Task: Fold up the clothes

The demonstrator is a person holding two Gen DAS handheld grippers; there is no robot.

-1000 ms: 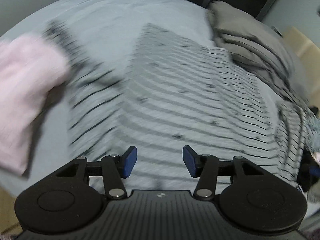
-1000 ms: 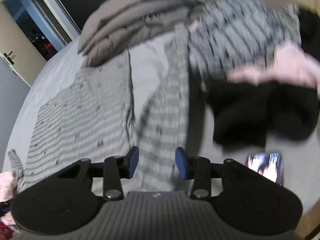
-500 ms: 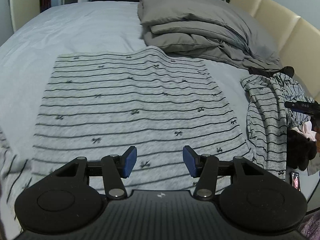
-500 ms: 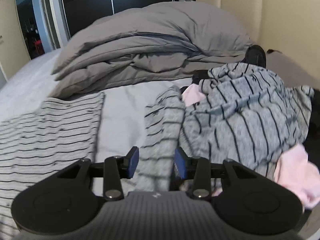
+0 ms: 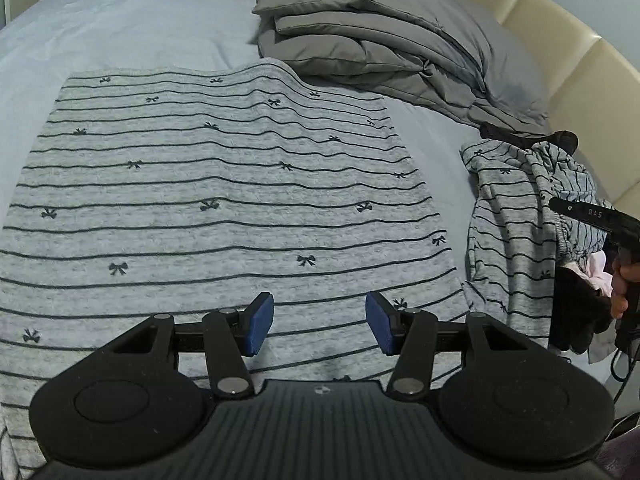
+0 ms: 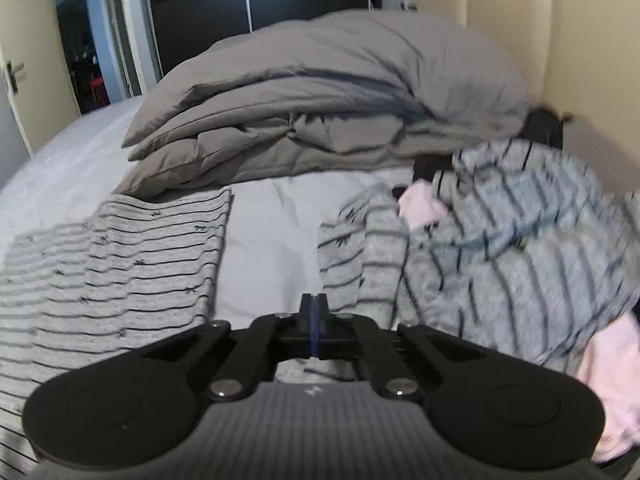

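Note:
A grey top with thin black stripes and small bows (image 5: 224, 200) lies spread flat on the bed; its right edge shows in the right wrist view as the striped top (image 6: 132, 264). My left gripper (image 5: 316, 324) hovers open over its near hem, nothing between the blue pads. A crumpled striped garment (image 5: 516, 232) heaps on the right, mixed with pink and black clothes. My right gripper (image 6: 314, 312) is shut at the left edge of that striped heap (image 6: 500, 264); I see no cloth pinched between its pads. The right gripper's body (image 5: 592, 216) and a hand (image 5: 622, 284) show at the left wrist view's right edge.
A folded grey duvet (image 5: 384, 36) lies at the head of the bed against a cream padded headboard (image 5: 560, 52). Pale sheet (image 6: 268, 240) separates the flat top from the heap. A pink garment (image 6: 612, 384) lies at the heap's near right. A dark wardrobe and a doorway stand beyond.
The right gripper's jaws have shut; half a second ago they stood apart around a striped sleeve. Both views swung from a blurred sweep to settle on the bed; the left gripper stayed open.

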